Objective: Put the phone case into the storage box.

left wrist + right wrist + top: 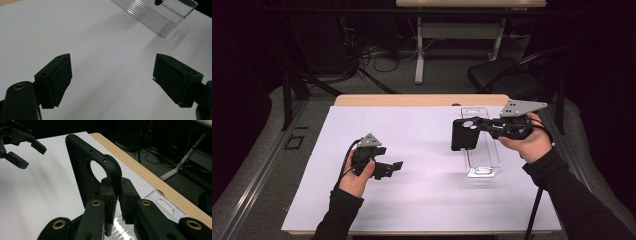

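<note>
Right hand-held gripper [476, 125], right of centre, grasps a black phone case [464, 134] above the clear tray [482, 160]. Left hand-held gripper [394, 167], lower left, released.

Black phone case [464, 134], soft and matte, with a round camera hole near its top. Held upright on edge, off the counter, pinched at the rim by the right tongs [478, 125]. Hanging just left of the clear plastic tray [482, 159], over that tray's left wall.
</note>
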Demonstrator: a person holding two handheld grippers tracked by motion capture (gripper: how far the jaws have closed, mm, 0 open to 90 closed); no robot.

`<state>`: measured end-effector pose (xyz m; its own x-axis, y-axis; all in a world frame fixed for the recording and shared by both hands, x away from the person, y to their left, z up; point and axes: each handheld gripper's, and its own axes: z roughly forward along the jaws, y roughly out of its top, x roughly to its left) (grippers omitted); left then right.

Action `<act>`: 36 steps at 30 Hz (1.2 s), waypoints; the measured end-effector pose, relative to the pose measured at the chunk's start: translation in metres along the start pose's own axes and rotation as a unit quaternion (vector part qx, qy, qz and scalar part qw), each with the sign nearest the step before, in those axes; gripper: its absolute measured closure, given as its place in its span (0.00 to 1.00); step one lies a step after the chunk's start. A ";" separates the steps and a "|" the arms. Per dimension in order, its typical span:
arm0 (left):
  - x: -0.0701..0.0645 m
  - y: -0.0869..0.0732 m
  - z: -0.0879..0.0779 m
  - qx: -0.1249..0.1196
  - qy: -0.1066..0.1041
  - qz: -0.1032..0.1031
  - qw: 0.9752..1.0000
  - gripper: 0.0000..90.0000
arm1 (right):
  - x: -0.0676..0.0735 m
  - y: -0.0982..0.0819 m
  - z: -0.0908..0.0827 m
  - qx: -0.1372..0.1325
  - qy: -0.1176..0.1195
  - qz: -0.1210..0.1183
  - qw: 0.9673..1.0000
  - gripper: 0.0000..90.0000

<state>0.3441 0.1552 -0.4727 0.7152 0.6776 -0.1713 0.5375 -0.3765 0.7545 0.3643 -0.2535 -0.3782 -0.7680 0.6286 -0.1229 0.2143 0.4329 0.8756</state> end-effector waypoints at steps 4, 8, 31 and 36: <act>0.001 -0.001 0.000 0.003 -0.001 0.003 1.000 0.18 | -0.006 -0.002 -0.002 0.001 -0.009 0.002 1.000 0.92; 0.001 -0.001 -0.002 0.000 -0.003 0.006 1.000 0.18 | -0.012 -0.003 -0.004 0.003 -0.017 0.002 1.000 0.92; 0.004 -0.008 -0.004 -0.004 -0.010 0.004 1.000 0.18 | -0.047 -0.009 0.007 0.010 -0.062 -0.013 0.998 0.92; 0.002 -0.007 -0.001 -0.005 -0.014 0.003 1.000 0.18 | -0.055 -0.010 0.013 0.009 -0.068 -0.007 0.998 0.92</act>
<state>0.3410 0.1596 -0.4772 0.7305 0.6575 -0.1849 0.5295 -0.3742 0.7613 0.4119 -0.2842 -0.3864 -0.6821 0.7038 -0.1984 0.2156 0.4527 0.8652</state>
